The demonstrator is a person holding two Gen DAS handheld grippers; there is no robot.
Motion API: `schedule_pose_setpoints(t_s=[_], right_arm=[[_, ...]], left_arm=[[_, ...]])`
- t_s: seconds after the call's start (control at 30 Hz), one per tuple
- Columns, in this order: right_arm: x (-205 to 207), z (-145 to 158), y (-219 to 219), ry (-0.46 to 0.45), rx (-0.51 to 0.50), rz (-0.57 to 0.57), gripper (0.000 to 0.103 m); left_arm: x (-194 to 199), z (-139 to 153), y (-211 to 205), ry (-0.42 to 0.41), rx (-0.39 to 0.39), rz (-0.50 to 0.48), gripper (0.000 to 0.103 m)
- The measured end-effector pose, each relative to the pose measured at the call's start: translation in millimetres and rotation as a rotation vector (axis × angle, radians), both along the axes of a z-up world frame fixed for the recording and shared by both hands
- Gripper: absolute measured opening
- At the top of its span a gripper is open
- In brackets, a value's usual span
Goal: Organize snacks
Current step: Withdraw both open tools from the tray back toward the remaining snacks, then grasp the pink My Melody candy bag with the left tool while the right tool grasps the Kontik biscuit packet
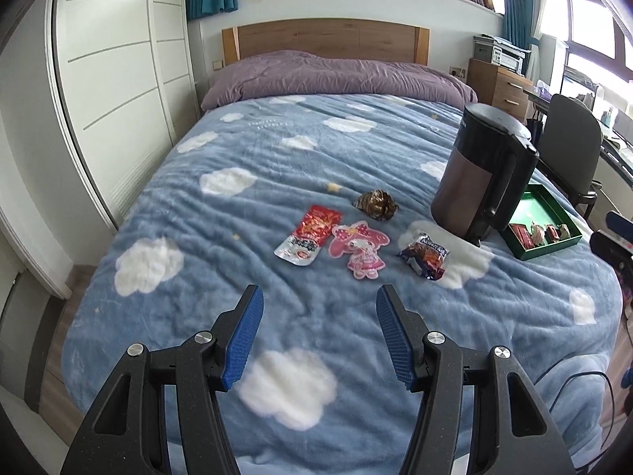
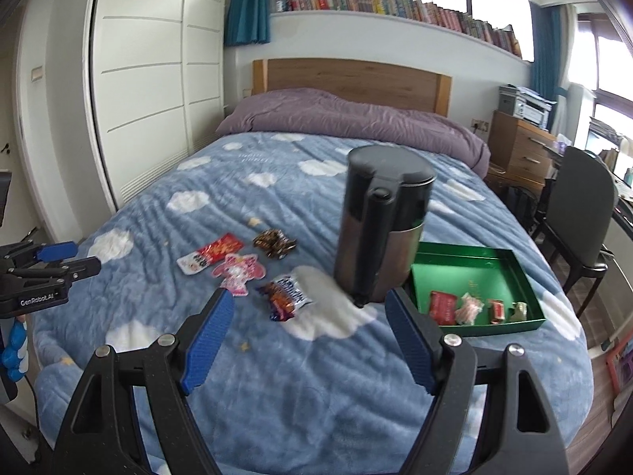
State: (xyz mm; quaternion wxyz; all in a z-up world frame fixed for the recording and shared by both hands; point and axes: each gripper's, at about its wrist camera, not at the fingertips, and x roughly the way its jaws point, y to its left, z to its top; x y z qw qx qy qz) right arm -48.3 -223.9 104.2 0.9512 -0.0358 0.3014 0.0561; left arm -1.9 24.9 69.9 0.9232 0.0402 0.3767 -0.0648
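Note:
Loose snacks lie on the blue cloud blanket: a red-and-white packet (image 1: pixel 306 235) (image 2: pixel 209 259), a pink character-shaped packet (image 1: pixel 360 249) (image 2: pixel 239 273), a brown crinkled wrapper (image 1: pixel 376 205) (image 2: pixel 275 242) and a dark blue-and-orange packet (image 1: pixel 425 255) (image 2: pixel 287 295). A green tray (image 1: pixel 552 194) (image 2: pixel 455 273) at the right holds several small snacks (image 2: pixel 469 308). My left gripper (image 1: pixel 319 304) is open and empty, above the blanket short of the packets. My right gripper (image 2: pixel 308 306) is open and empty, near the blue-and-orange packet and the tray.
A dark electric kettle (image 1: pixel 480 170) (image 2: pixel 381 225) stands on the bed between the loose snacks and the tray. Purple duvet (image 1: pixel 336 75) lies at the headboard. White wardrobe at left; a black chair (image 2: pixel 581 221) and desk at right beside the bed.

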Motion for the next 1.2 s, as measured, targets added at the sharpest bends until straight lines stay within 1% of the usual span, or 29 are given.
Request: schedule_pose_setpoints(t_s=[0.23, 0.53, 0.7, 0.87, 1.0, 1.2], right_arm=[[31.8, -40.7, 9.3, 0.093, 0.015, 0.075, 0.103], [84.5, -94.3, 16.8, 0.197, 0.007, 0.169, 0.103], [115.2, -119.2, 20.3, 0.240, 0.012, 0.196, 0.103], [142.6, -144.1, 24.6, 0.279, -0.018, 0.231, 0.103], [162.1, -158.4, 28.4, 0.302, -0.046, 0.269, 0.103], [187.0, -177.4, 38.4, 0.326, -0.099, 0.331, 0.103]], left_arm=[[29.7, -41.9, -16.2, 0.097, -0.018, -0.014, 0.054], [87.2, -91.6, -40.4, 0.203, -0.044, -0.010, 0.054], [118.2, -111.8, -54.2, 0.237, -0.050, -0.010, 0.053], [150.0, -133.2, -64.3, 0.267, -0.058, -0.007, 0.053], [170.8, -149.7, -67.8, 0.303, -0.063, 0.001, 0.053], [192.6, -164.8, -74.0, 0.327, -0.066, 0.007, 0.053]])
